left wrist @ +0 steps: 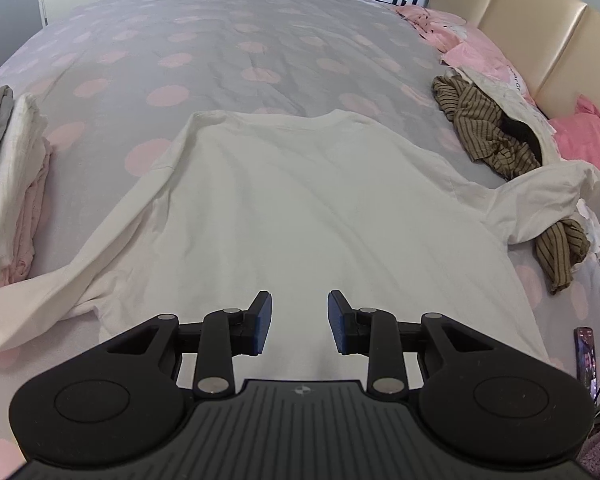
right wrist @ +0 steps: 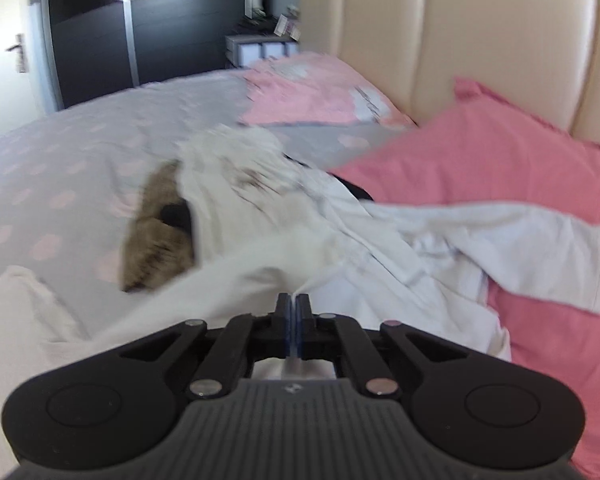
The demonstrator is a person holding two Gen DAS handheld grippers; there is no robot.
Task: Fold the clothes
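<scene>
Spreading the white long-sleeve shirt (left wrist: 284, 200) flat on the spotted bed cover (left wrist: 220, 40): my left gripper (left wrist: 299, 322) hovers part-open over its hem, holding nothing, while my right gripper (right wrist: 293, 312) pinches shut on the right sleeve (right wrist: 236, 280), likely to pull it clear of the unfolded clothes pile (right wrist: 260, 184).

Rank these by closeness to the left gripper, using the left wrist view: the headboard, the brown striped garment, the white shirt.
From the left gripper:
1. White shirt, spread directly beneath and ahead of the fingers.
2. Brown striped garment, crumpled farther off to the right.
3. Headboard, behind the pillows at the far right.
</scene>
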